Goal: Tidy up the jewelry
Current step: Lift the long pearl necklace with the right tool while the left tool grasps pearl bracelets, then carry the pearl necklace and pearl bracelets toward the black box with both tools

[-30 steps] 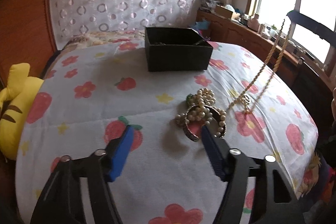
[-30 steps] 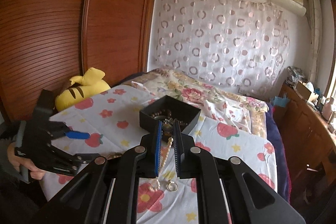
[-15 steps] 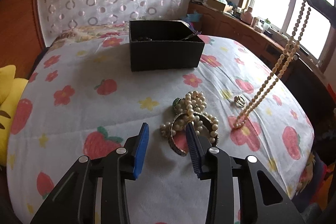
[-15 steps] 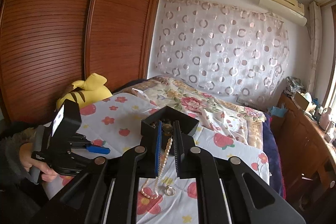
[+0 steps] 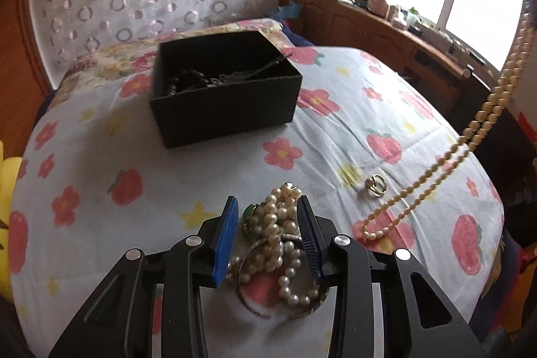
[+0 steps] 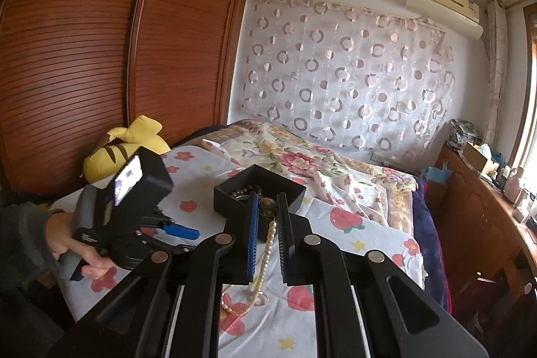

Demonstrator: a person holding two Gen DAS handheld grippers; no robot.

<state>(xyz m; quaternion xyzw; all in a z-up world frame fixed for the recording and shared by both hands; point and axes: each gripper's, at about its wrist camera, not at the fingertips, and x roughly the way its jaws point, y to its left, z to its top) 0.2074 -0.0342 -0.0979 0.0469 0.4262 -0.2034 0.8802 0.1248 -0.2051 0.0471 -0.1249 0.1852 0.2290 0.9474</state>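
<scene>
A black jewelry box (image 5: 225, 89) sits on the flowered bedspread and holds dark jewelry; it also shows in the right wrist view (image 6: 258, 193). My left gripper (image 5: 266, 207) is low over a heap of white pearl strands and a bangle (image 5: 278, 250), its jaws partly closed around the heap. My right gripper (image 6: 268, 207) is shut on a long cream pearl necklace (image 6: 265, 254) and holds it high; the strand hangs down to the bedspread (image 5: 470, 140). A small gold ring (image 5: 376, 185) lies between the heap and the hanging necklace.
A yellow plush toy (image 6: 124, 150) lies at the bed's left edge by the wooden wardrobe (image 6: 100, 39). A wooden dresser with clutter (image 5: 386, 22) runs along the right under the window. The bedspread (image 5: 100, 156) drops off at the near and right edges.
My left gripper has moved forward and down onto the pearl heap and narrowed its jaws around it. My right gripper has lifted the pearl necklace higher.
</scene>
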